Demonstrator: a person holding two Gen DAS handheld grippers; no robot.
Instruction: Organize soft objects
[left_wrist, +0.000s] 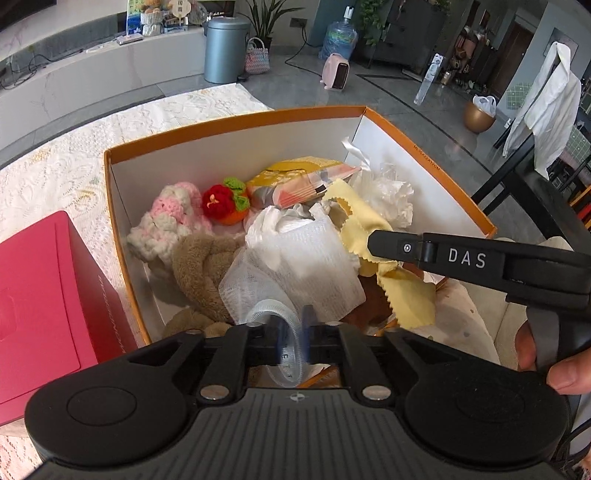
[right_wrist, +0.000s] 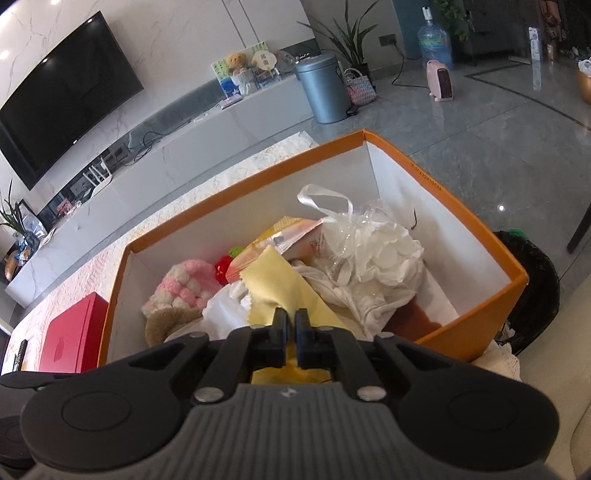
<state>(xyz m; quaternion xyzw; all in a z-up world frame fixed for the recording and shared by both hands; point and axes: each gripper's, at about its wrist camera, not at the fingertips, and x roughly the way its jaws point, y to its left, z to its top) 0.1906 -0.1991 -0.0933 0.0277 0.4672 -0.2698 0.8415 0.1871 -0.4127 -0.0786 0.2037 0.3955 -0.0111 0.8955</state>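
Box: orange card, white inside, open-topped, on a lace cloth; it holds all the soft things.
Left gripper: at the box's near edge, pointing down into it; jaws a narrow gap apart, blurred. A clear elastic band lies in the gap; whether the pads press it, cannot tell.
Mesh: white gauze, crumpled, just ahead of the left gripper at 12 o'clock.
Plush: tan, fuzzy, knotted, at 10 o'clock of the left gripper.
Knit: pink and white bobbled yarn, at 11 o'clock, against the left wall.
Crochet fruit: red and orange ball with green leaves, beside the knit.
Right gripper: jaws almost together, tips over the yellow cloth; nothing seen pinched between them.
Yellow cloth: thin, smooth, zigzag-cut edges, at 12 o'clock of the right gripper.
White bundle: crinkled plastic with round pads and ribbon, at 1 o'clock.
Red box: matte, left of the orange box.
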